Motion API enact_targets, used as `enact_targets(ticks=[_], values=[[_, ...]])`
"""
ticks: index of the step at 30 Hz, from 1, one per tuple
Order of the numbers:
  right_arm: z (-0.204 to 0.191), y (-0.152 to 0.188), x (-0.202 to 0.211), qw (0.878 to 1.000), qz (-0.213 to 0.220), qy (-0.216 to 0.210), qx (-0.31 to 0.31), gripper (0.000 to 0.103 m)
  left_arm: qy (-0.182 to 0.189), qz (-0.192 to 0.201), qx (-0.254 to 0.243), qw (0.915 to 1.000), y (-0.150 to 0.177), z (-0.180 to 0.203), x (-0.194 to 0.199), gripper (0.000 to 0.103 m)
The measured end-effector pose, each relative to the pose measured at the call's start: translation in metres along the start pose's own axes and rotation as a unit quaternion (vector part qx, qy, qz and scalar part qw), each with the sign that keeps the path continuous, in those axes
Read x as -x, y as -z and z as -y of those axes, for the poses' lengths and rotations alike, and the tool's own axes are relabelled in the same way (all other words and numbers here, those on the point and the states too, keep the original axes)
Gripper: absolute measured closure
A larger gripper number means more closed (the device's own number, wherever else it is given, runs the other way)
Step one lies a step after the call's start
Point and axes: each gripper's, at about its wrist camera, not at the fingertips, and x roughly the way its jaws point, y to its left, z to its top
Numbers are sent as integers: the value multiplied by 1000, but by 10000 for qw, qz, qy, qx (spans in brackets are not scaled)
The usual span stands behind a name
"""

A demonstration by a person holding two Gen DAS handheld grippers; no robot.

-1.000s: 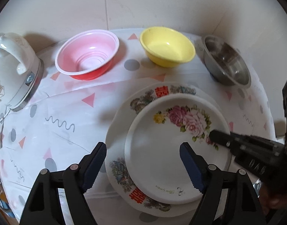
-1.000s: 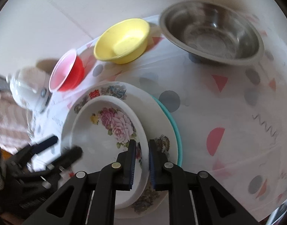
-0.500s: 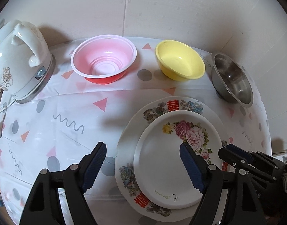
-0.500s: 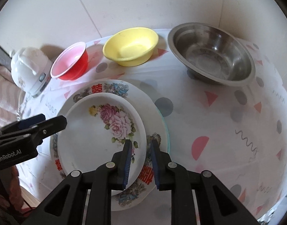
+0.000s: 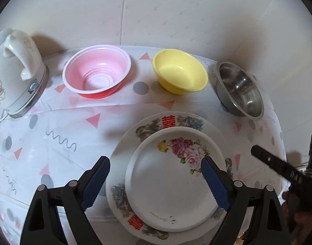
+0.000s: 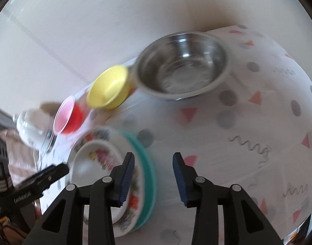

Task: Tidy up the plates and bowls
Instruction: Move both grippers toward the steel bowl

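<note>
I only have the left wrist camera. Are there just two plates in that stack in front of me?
Observer: No, three. The right wrist view shows a teal plate under the large patterned plate.
Operator: Is the right gripper holding anything?
Observer: No. The right gripper has its jaws opening, and its pads press on nothing.
</note>
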Motion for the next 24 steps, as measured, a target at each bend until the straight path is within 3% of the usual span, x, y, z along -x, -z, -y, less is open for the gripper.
enact_targets(ticks=[10,24], values=[[71,-44,3,9877,602,19,-1442,59,-106,-110,-134,9998,-10,14,-6,10],[96,-83,-42,9843,310,-13,-1737,63,-238,-189,-117,9995,-26,29,-15,10]])
